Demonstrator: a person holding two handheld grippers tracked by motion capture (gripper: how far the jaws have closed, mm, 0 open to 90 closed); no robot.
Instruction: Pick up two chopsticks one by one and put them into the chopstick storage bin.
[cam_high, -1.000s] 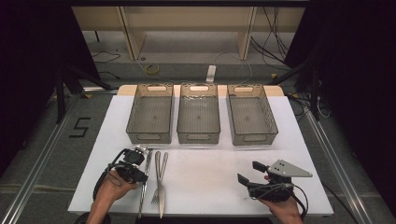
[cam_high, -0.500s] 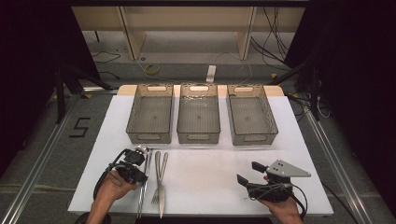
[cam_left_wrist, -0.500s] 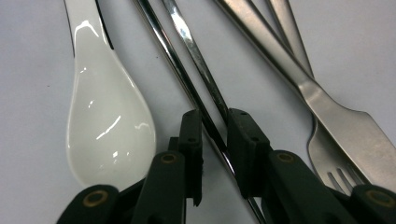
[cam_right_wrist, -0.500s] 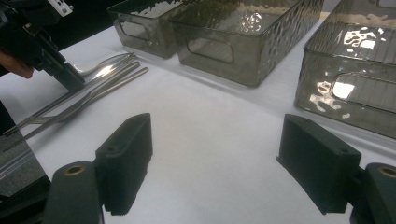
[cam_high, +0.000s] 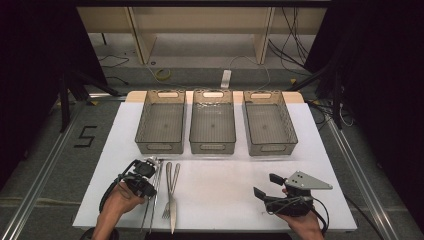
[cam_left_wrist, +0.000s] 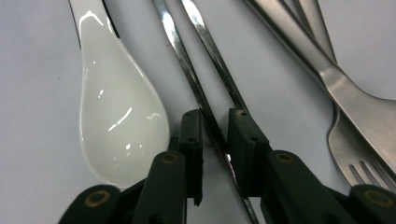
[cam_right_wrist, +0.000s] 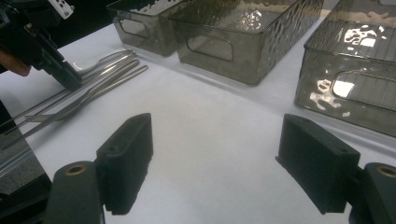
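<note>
White worktop carries cutlery at my left; my left gripper straddles one chopstick beside the spoon, not clamped. I'd centre, squeeze, lift level. Right gripper idles released.

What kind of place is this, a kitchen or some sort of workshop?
Most likely a lab or test bench, not a kitchen. A white table holds three empty plastic bins and some cutlery, a person works with handheld grippers, and loose cables run across the bare floor behind.
</note>
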